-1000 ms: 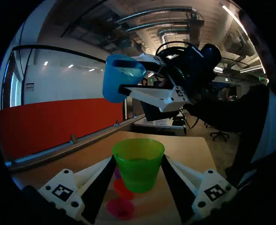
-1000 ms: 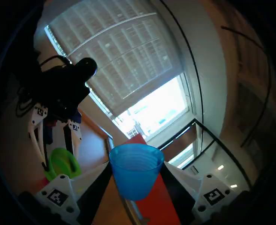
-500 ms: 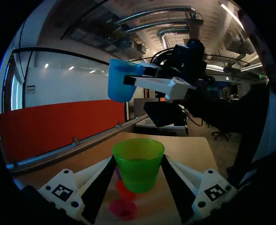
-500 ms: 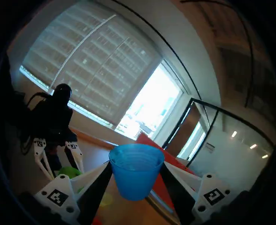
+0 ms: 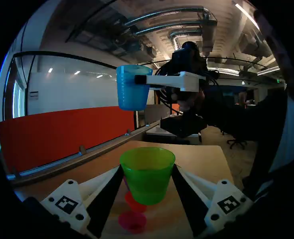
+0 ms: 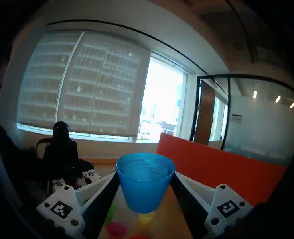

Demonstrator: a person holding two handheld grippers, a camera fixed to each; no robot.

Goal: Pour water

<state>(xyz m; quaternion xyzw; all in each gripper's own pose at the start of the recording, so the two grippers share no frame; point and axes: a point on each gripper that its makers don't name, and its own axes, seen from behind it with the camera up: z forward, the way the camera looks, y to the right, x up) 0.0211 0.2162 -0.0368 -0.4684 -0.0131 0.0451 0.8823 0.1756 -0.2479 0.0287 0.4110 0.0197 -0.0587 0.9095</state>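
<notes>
Left gripper view: left gripper (image 5: 147, 169) clamps translucent green tapered plastic cup (image 5: 147, 187); right gripper (image 6: 145, 175) clamps ribbed blue cup (image 6: 145, 193), both upright; black-white square coded tags (image 5: 66, 204) on each.

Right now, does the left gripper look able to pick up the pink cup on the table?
Probably not. The left gripper is shut on the green cup, so its fingers are not free. The pink cup sits close below on the table; the green cup would need setting down first.
</notes>
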